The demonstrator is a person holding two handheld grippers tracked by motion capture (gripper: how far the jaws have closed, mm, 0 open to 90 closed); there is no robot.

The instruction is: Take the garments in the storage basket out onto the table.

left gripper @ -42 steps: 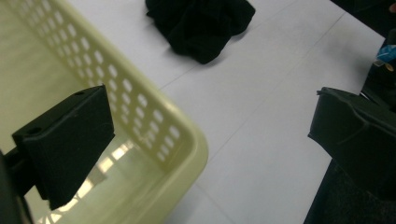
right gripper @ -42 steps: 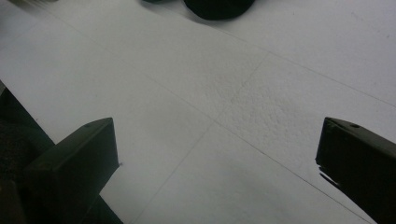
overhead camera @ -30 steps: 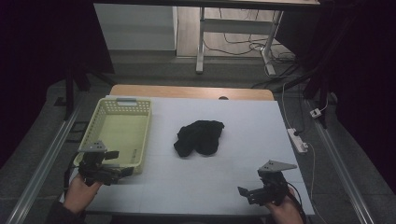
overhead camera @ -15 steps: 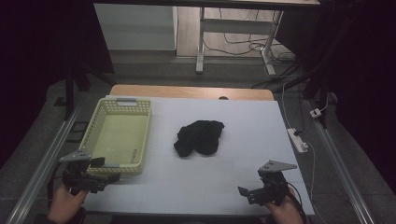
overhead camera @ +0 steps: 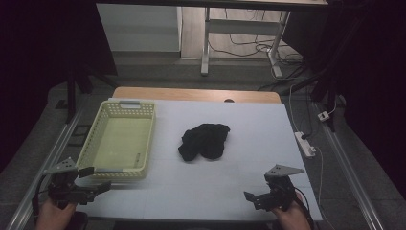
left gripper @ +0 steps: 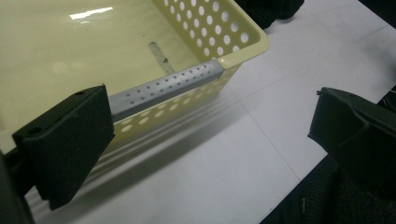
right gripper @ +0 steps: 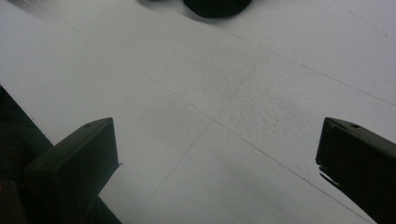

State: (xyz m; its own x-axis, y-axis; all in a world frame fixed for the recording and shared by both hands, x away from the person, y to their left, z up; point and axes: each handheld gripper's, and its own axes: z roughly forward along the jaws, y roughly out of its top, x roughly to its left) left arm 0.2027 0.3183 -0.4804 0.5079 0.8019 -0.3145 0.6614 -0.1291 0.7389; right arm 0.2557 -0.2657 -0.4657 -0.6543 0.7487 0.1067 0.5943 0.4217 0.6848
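Observation:
A crumpled black cloth [overhead camera: 204,141] lies near the middle of the white table [overhead camera: 225,187]. A pale yellow perforated basket [overhead camera: 118,140] stands at the table's left, with nothing inside it. My left gripper [overhead camera: 95,180] hovers open at the near left corner, just before the basket's near rim [left gripper: 163,88]. In the left gripper view the basket's grey handle bar and near corner lie between the wide-apart jaws. My right gripper [overhead camera: 253,198] rests open near the front right edge, above bare table. The cloth's near edge [right gripper: 215,6] peeks in at the top of the right gripper view.
A white power strip [overhead camera: 305,143] with a cable lies off the table's right edge. Metal rails run along both sides of the table. A wooden strip [overhead camera: 196,94] borders the far edge, with desk legs and cables beyond it on the floor.
My left gripper has drawn back toward the near left corner, away from the basket's front. The right gripper has stayed where it was.

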